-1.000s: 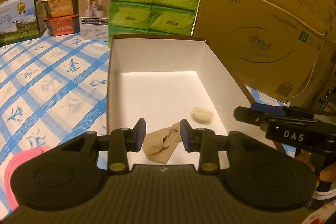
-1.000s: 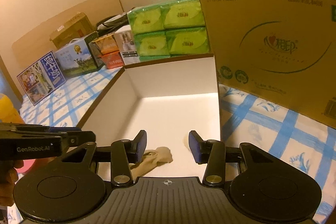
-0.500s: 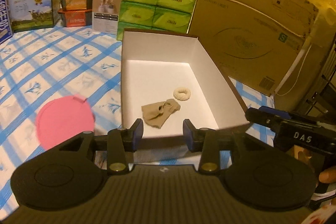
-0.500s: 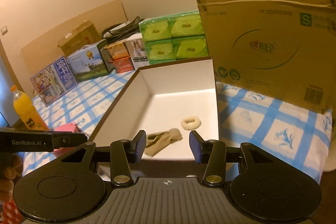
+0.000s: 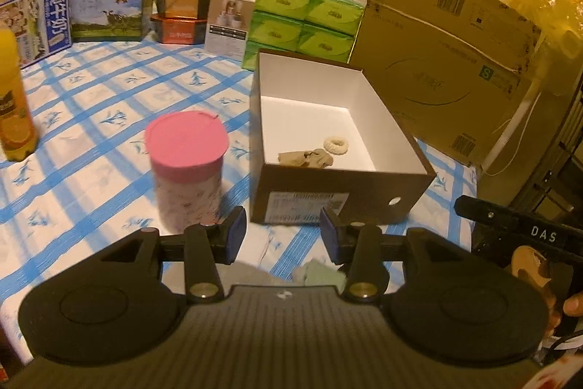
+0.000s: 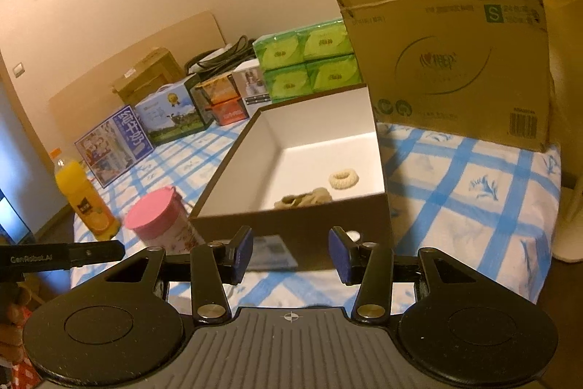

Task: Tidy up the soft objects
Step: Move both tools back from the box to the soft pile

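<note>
Your left gripper (image 5: 278, 234): jaws were opening, empty | your right gripper (image 6: 290, 254): spread, empty | sock (image 5: 305, 158) and scrunchie (image 5: 336, 145) lay inside box (image 5: 339, 192)

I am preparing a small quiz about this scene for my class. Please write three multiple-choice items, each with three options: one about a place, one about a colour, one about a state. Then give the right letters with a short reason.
1. Where does the beige sock lie?
A. inside the open box
B. on the checked cloth
C. on the canister

2. What colour is the lid of the canister?
A. green
B. pink
C. black

3. What is between the pads of the right gripper?
A. the cream hair tie
B. the sock
C. nothing

Answers:
1 A: it lies on the white floor of the box, beside the cream hair tie.
2 B: its top is plainly pink.
3 C: the pads stand apart with nothing between them.
</note>
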Available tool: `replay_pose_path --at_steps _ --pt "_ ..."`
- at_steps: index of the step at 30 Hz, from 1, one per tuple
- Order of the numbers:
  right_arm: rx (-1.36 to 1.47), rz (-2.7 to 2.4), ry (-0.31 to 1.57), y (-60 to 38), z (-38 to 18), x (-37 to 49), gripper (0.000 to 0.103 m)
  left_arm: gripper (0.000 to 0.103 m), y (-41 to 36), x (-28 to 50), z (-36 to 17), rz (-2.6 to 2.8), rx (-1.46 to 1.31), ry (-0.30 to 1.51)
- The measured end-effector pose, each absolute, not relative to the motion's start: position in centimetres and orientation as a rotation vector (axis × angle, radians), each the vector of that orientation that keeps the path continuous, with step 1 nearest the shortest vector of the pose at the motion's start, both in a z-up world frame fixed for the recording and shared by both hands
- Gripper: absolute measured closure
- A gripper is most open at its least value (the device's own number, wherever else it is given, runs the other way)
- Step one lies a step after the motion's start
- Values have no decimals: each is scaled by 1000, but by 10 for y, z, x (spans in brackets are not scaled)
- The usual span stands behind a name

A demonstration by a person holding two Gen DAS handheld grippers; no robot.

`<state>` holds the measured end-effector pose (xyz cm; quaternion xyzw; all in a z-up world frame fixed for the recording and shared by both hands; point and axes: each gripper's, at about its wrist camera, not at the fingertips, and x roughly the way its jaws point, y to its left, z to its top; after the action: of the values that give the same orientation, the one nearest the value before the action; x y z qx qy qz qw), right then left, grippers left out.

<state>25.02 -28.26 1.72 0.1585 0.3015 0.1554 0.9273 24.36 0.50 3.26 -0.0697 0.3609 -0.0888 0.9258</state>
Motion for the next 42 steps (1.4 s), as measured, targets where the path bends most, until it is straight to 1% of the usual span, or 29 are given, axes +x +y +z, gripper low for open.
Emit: replay_pose_path --at_steps 8,15,27,38,42 --pt "326 318 633 -276 9 219 56 60 4 204 27 -183 -124 725" --pt "350 324 670 -272 -4 200 56 60 8 178 17 -193 -160 734" --pt "324 349 738 -260 -26 178 56 59 0 150 -3 -177 -85 737" --pt "206 338 814 -248 -62 164 56 59 -15 146 -25 -207 -32 767" --pt "121 361 844 -239 -78 154 56 59 -16 145 -34 -206 -26 792"
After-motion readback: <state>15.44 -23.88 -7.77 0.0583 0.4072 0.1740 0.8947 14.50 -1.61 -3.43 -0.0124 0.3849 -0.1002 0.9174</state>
